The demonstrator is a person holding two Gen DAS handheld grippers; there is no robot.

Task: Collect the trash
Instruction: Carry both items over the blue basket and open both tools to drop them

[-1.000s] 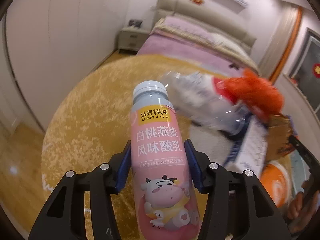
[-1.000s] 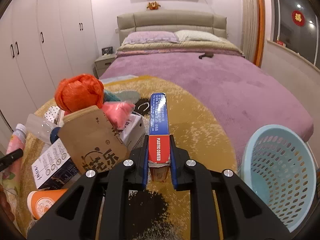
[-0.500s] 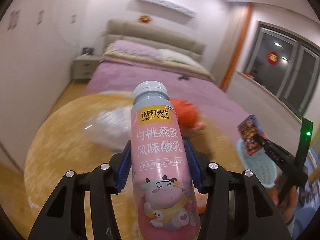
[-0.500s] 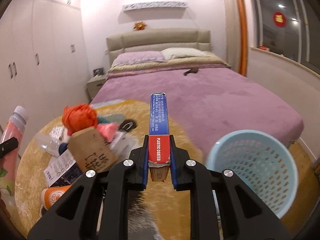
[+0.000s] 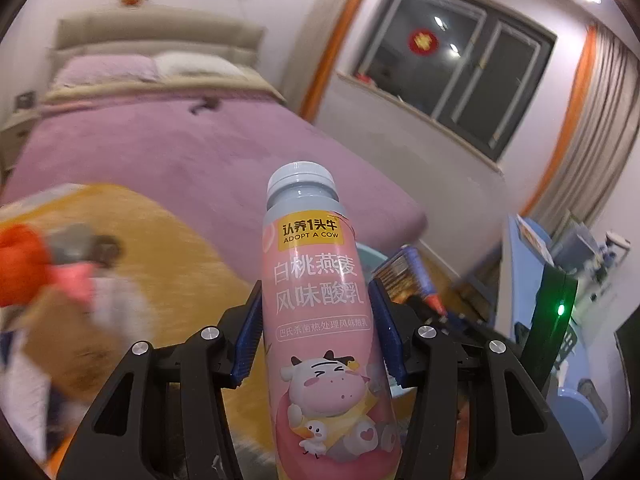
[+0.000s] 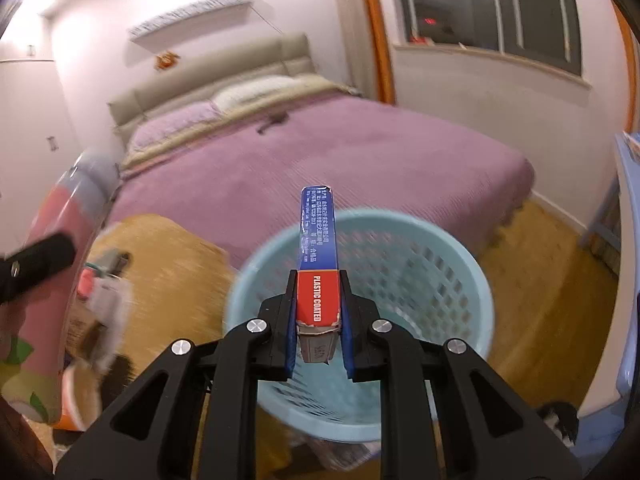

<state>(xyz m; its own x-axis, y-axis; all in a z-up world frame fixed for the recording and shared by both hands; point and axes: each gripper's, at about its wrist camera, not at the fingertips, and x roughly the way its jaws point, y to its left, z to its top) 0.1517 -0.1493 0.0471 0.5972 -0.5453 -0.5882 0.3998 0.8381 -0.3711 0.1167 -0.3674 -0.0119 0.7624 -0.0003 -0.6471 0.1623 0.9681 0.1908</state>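
Note:
My left gripper [image 5: 316,304] is shut on a pink yogurt bottle [image 5: 316,304] with a grey cap and a cartoon cow. The same bottle [image 6: 60,280] shows at the left edge of the right wrist view, with a left finger [image 6: 38,264] across it. My right gripper [image 6: 318,300] is shut on a narrow blue and red carton [image 6: 318,248], held above the open mouth of a light blue perforated basket [image 6: 440,280]. In the left wrist view the carton [image 5: 404,276] and a sliver of the basket rim [image 5: 370,252] peek out behind the bottle.
A pile of trash lies on the round yellow rug [image 5: 180,248]: an orange bag [image 5: 20,264], a brown paper bag [image 5: 64,340], white packaging [image 6: 108,296]. A bed with a purple cover [image 6: 360,160] stands behind. A blue desk [image 5: 524,280] is at the right.
Both grippers have swung right, away from the trash pile toward the basket. The basket has come under the right gripper's carton. Both grips are unchanged.

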